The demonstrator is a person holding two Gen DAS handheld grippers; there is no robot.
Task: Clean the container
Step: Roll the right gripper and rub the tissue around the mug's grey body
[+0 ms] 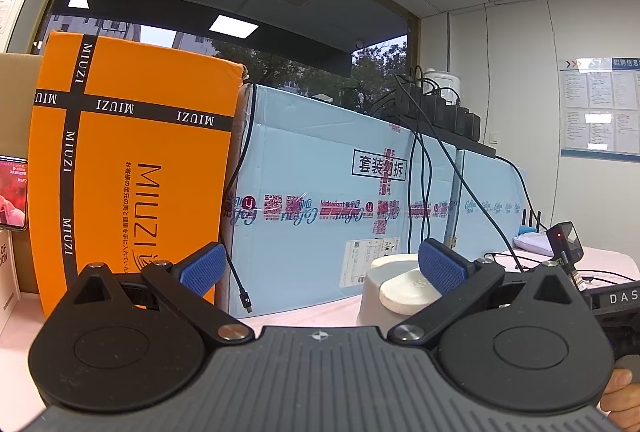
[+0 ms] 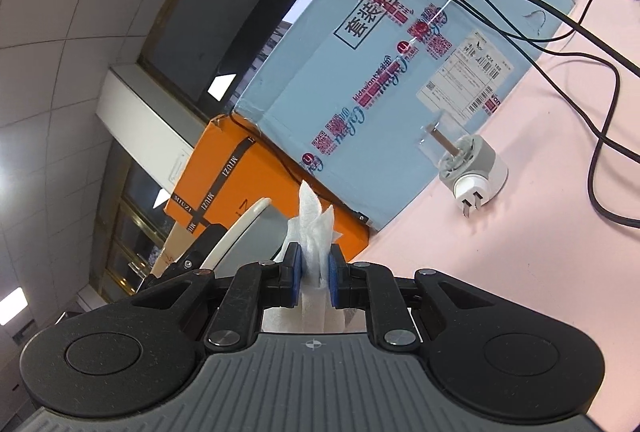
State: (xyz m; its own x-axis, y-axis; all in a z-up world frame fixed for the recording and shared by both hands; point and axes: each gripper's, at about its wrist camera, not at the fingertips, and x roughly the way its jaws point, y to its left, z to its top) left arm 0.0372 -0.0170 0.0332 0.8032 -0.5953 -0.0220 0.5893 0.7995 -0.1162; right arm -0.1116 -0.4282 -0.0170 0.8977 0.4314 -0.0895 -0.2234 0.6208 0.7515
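In the left wrist view my left gripper (image 1: 320, 268) is open wide with nothing between its blue pads (image 1: 200, 270). A grey container (image 1: 374, 298) with a white rim stands on the pink table just behind the right finger. My right gripper (image 2: 314, 268) is shut on a folded white tissue (image 2: 314, 224) that sticks up past the fingertips. In the right wrist view the container's white rim (image 2: 236, 232) and grey inside show just left of the tissue. The container's lower part is hidden behind my gripper.
An orange MIUZI box (image 1: 132, 160) and a light blue carton (image 1: 320, 184) stand at the back of the pink table (image 2: 520, 252). Black cables (image 2: 600, 104) trail over the carton and table. A grey-white plug adapter (image 2: 474, 168) lies near the carton. A phone (image 1: 12, 192) is at far left.
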